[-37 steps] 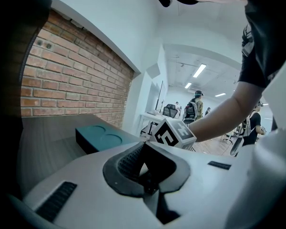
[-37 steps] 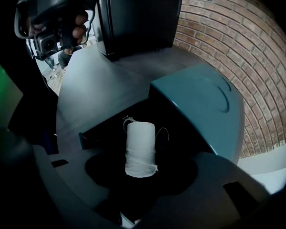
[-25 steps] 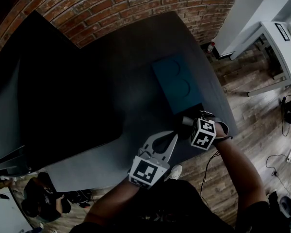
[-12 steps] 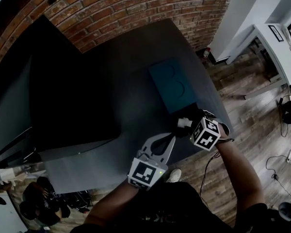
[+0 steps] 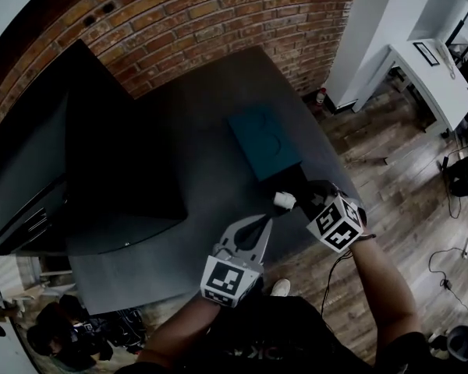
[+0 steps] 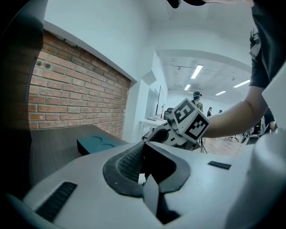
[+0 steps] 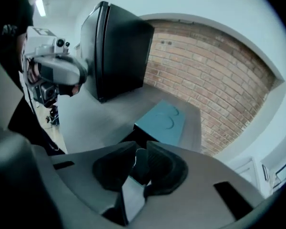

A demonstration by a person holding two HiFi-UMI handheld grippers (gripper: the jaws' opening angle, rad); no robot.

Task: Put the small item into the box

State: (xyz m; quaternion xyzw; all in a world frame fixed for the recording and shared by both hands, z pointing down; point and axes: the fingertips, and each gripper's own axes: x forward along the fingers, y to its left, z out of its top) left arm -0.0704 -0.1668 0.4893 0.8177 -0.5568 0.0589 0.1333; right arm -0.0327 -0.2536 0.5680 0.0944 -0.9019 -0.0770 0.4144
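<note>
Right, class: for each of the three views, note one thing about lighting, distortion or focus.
Head view: dim, the table dark and dull while the wooden floor at right is brighter; the brick wall bows. Left gripper view: glaring ceiling lights, dark rounded corners. Right gripper view: strong fisheye curve in the brick wall, black corners.

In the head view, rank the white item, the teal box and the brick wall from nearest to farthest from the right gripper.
1. white item: between the fingers of the right gripper, which have just been closing on it.
2. teal box: on the table, just beyond the fingertips.
3. brick wall: behind the table's far edge.
</note>
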